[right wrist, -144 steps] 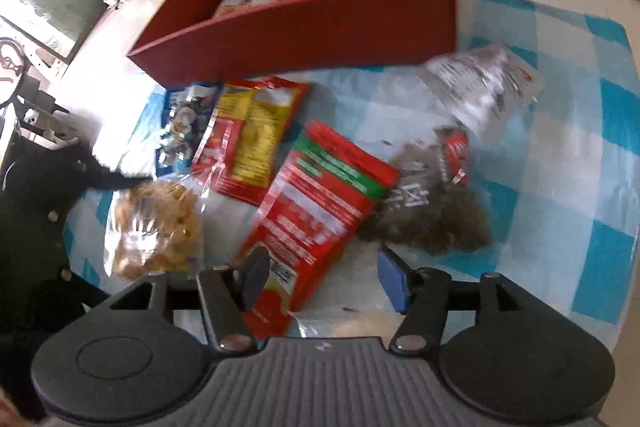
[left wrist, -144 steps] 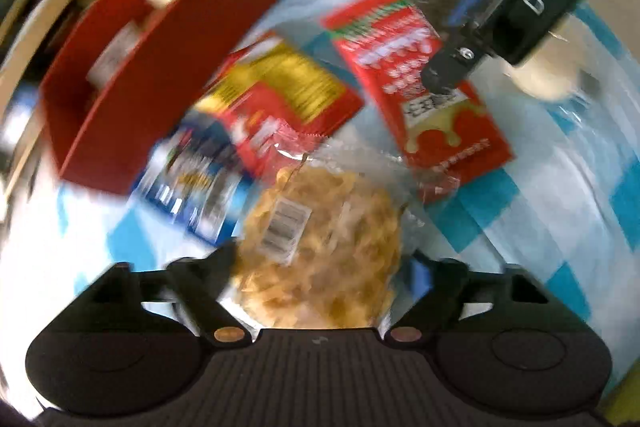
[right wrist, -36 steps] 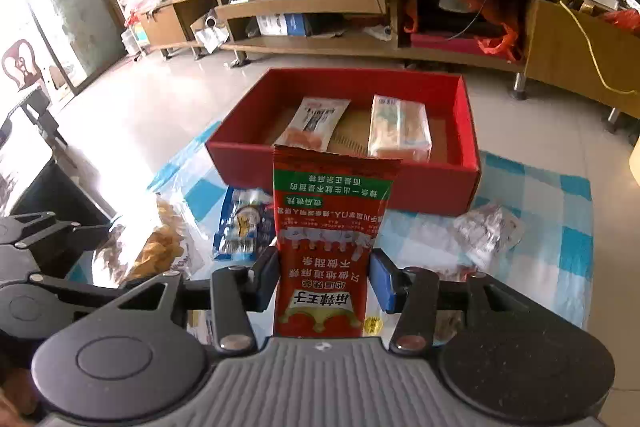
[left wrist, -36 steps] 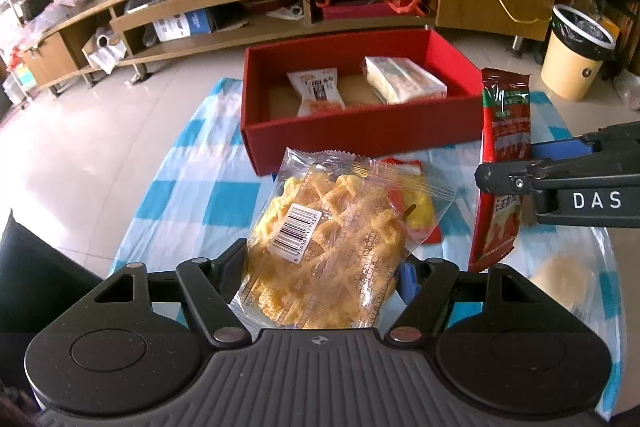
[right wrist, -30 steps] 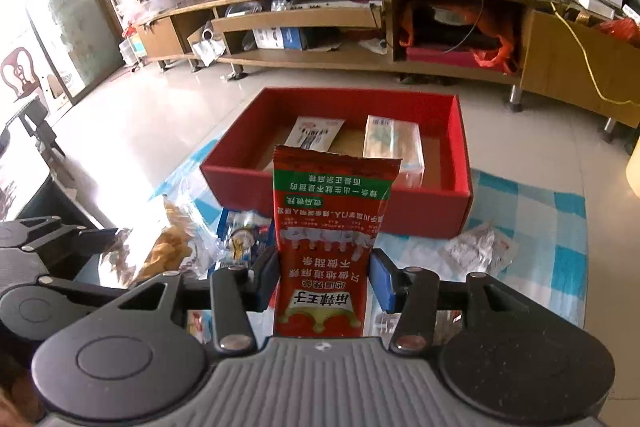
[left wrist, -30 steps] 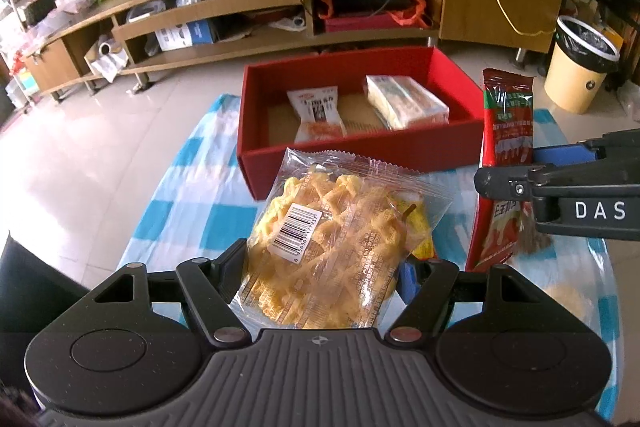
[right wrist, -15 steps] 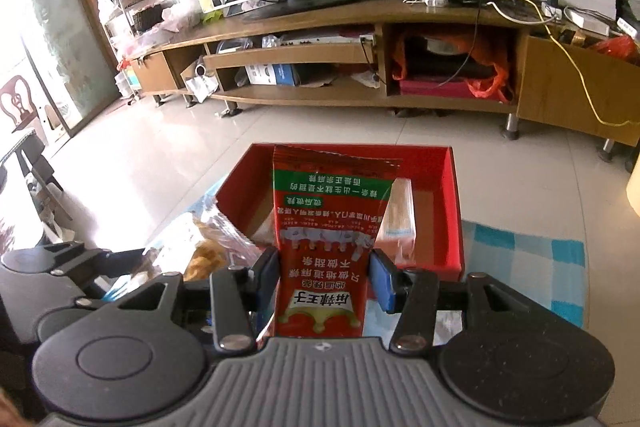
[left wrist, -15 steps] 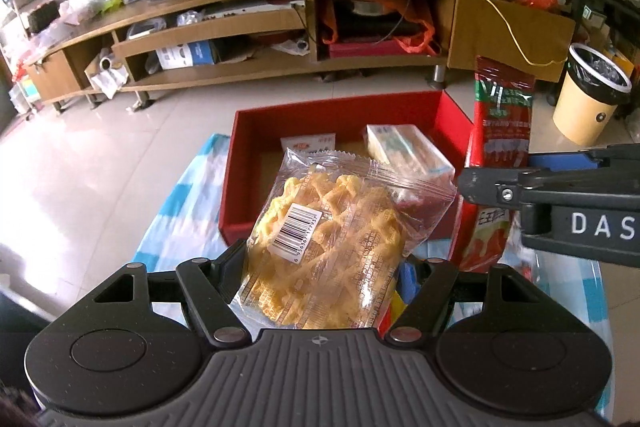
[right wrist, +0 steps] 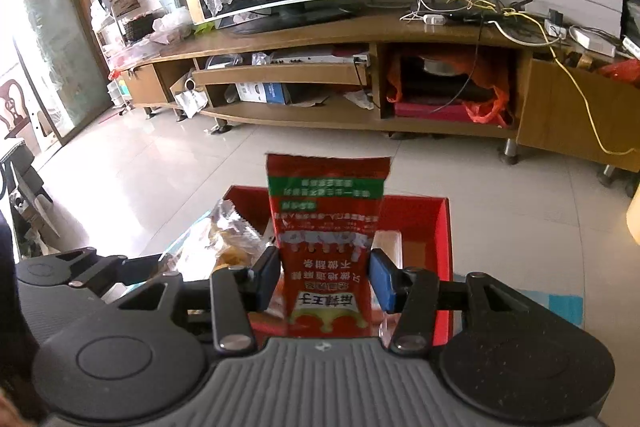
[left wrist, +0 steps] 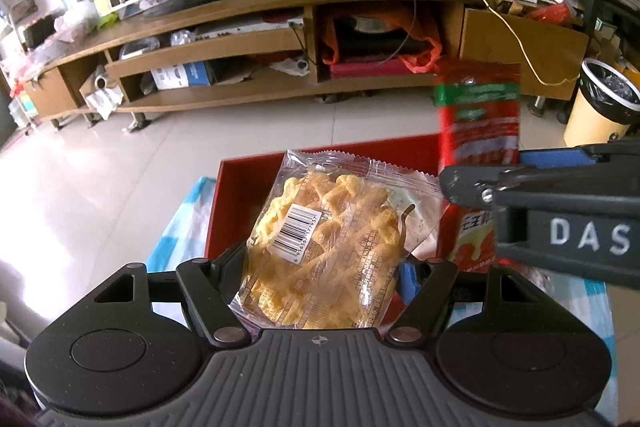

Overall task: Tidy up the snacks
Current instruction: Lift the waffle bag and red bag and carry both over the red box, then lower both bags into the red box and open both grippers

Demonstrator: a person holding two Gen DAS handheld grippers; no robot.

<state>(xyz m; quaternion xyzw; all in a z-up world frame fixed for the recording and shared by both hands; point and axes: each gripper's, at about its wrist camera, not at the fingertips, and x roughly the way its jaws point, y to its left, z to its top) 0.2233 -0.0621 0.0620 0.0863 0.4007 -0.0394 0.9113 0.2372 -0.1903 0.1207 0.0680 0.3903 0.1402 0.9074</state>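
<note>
Both packets carried up over the red box; neither released yet.

My left gripper [left wrist: 320, 275] is clamped on one clear packet of yellow lattice crisps [left wrist: 324, 251]; my right gripper [right wrist: 325, 277] is clamped on one red and green snack pouch [right wrist: 326, 247]. A second ago the red box [right wrist: 436, 227] lay well ahead with its two packets visible; now both packets hang over its near wall and hide its contents. I judge the drop is next. Count now: two grippers, two held packets, one box, one blue-checked cloth [left wrist: 180, 227] under it.
</note>
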